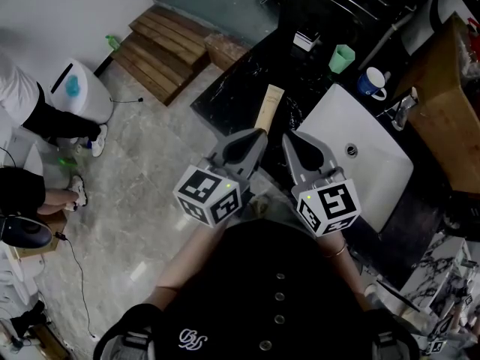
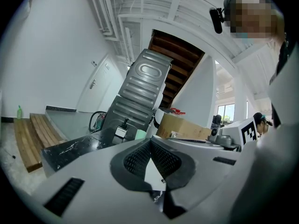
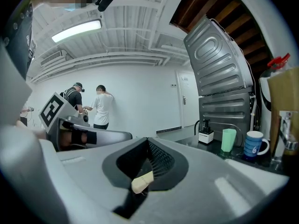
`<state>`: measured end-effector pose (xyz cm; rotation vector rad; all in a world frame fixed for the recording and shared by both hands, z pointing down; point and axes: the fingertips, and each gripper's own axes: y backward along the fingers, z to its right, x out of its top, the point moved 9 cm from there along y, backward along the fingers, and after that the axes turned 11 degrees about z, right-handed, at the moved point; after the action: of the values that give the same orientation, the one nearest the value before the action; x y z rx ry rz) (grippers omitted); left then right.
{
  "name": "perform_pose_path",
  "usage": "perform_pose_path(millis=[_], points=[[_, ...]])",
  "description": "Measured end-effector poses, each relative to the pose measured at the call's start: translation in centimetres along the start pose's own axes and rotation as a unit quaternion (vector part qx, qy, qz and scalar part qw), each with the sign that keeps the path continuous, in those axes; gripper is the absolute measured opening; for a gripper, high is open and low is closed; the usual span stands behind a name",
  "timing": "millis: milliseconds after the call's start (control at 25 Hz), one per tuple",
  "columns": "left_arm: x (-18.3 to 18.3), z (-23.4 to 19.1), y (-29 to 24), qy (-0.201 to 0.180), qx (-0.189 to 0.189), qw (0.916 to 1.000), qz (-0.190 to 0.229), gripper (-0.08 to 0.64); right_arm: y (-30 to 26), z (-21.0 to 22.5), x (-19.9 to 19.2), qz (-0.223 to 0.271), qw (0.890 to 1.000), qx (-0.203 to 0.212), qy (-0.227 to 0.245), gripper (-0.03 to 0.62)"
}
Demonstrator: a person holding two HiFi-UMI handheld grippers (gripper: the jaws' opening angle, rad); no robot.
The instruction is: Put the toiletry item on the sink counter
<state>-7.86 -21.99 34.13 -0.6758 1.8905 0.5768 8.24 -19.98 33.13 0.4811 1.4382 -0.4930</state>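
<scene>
The toiletry tube (image 1: 268, 108) lies flat on the black sink counter (image 1: 229, 96), between the counter's left edge and the white sink basin (image 1: 375, 163), nearer the basin. Its long axis runs from the counter's front edge toward the back, leaning slightly right. The near end sits just beside the tip of the left gripper (image 1: 259, 135); which end carries the cap I cannot tell.

Neither gripper holds it. The left gripper's (image 2: 150, 141) jaws are closed tip to tip with nothing between them. The right gripper (image 1: 289, 138) is closed too, clear of the tube. In the right gripper view (image 3: 148, 141) a beige sliver shows in the gap below the meeting tips. Toward the back edge stand a green cup (image 1: 342, 58) and a blue mug (image 1: 371, 83).
</scene>
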Motion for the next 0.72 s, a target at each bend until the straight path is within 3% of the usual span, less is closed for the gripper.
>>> perform_pose_path(millis=[720], points=[[-0.20, 0.17, -0.07, -0.002, -0.001, 1.0000, -0.003, 0.011, -0.17, -0.30, -0.66, -0.016, 1.000, 0.008, -0.009, 0.003]])
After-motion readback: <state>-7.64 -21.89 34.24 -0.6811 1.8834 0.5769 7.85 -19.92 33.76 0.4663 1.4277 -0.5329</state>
